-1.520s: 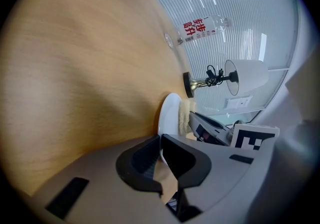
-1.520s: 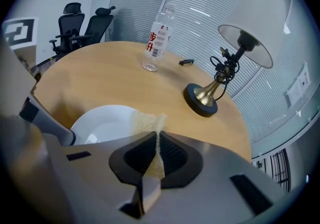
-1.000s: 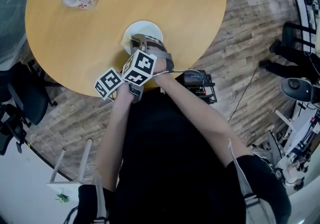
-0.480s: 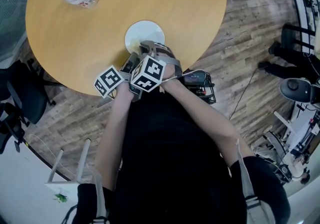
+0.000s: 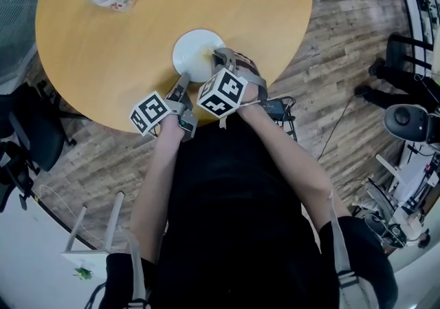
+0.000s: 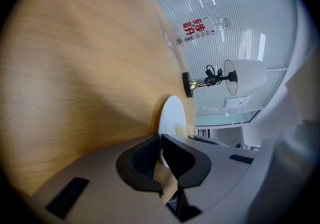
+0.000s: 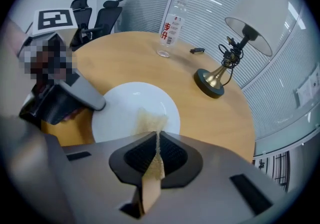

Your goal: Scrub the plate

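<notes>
White and round, the plate (image 5: 194, 49) lies flat on the pale wood worktop (image 5: 96, 60), close to the edge nearest the person. It sits directly under and ahead of both sets of fingers.

The right gripper (image 5: 221, 60) points steeply down over the plate's near right part. Its fingers (image 7: 172, 155) are closed on a thin tan sponge (image 7: 150, 118), whose free end pokes out past the fingertips and rests on the plate's surface near the middle.

The left gripper (image 5: 183, 82) comes in low from the plate's near left side. In the left gripper view its fingers (image 6: 185, 158) are clamped on the plate's rim, with a white sliver of the edge showing between them. The right gripper view shows one of these fingers lying over the rim, to the left of the right fingers.

Far ahead of the right fingers a clear water bottle (image 7: 170, 29) with a red-and-white label lies on the worktop. A small dark object (image 7: 196, 50) is just right of it. Ahead and to the right stands a lamp (image 7: 214, 81) with a brass base and white shade. Black office chairs (image 7: 97, 16) stand beyond the worktop, ahead and to the left.
</notes>
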A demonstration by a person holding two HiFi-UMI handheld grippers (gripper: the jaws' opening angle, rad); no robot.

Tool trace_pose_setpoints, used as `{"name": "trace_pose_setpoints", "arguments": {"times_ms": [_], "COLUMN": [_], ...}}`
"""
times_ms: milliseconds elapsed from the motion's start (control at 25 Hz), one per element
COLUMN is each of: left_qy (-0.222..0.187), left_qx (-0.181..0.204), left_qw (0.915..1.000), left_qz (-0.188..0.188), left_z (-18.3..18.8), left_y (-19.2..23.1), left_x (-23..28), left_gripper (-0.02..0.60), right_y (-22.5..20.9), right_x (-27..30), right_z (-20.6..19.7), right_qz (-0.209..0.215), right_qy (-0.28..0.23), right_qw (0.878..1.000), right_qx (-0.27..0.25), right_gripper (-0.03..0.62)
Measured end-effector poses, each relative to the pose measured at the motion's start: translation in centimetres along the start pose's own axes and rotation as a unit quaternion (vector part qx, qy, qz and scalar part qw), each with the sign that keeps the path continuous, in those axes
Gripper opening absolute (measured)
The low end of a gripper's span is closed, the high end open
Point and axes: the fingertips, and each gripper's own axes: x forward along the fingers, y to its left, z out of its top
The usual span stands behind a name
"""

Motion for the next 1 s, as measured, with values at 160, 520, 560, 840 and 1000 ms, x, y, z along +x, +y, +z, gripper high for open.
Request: {"name": "trace_pose_setpoints", "arguments": {"times_ms": [160, 520, 560, 840, 1000], "left_qy": [0.002, -0.002, -0.002, -0.004, -0.004], "left_qx": [0.0, 0.0, 0.0, -0.001, -0.001], "left_qw": [1.0, 1.0, 1.0, 1.0, 1.0], "left_qz": [0.0, 0.001, 0.001, 0.002, 0.001], "left_z": [0.0, 0.0, 0.0, 0.0, 0.1], "left_y": [0.0, 0.0, 0.0, 0.0, 0.0], "left_x": [0.1, 0.1, 0.0, 0.1, 0.1], "left_gripper": [0.029, 0.029, 0.029, 0.029, 0.03], "right_y": [-2.8, -0.8, -0.1, 5.6, 5.5], "right_x": [0.7, 0.1, -0.1, -1.0, -0.6], "right_z": [0.2, 0.1, 0.1, 2.2, 2.5], "right_qz": [-0.026, -0.026, -0.017, 0.063, 0.062], "right_qy": [-0.002, 0.003, 0.003, -0.041, -0.045], "right_qw": [1.0, 0.999, 1.0, 0.996, 0.995], "right_qx": [-0.002, -0.022, -0.023, -0.048, -0.058], "right_gripper": [0.028, 0.028, 0.028, 0.028, 0.028]}}
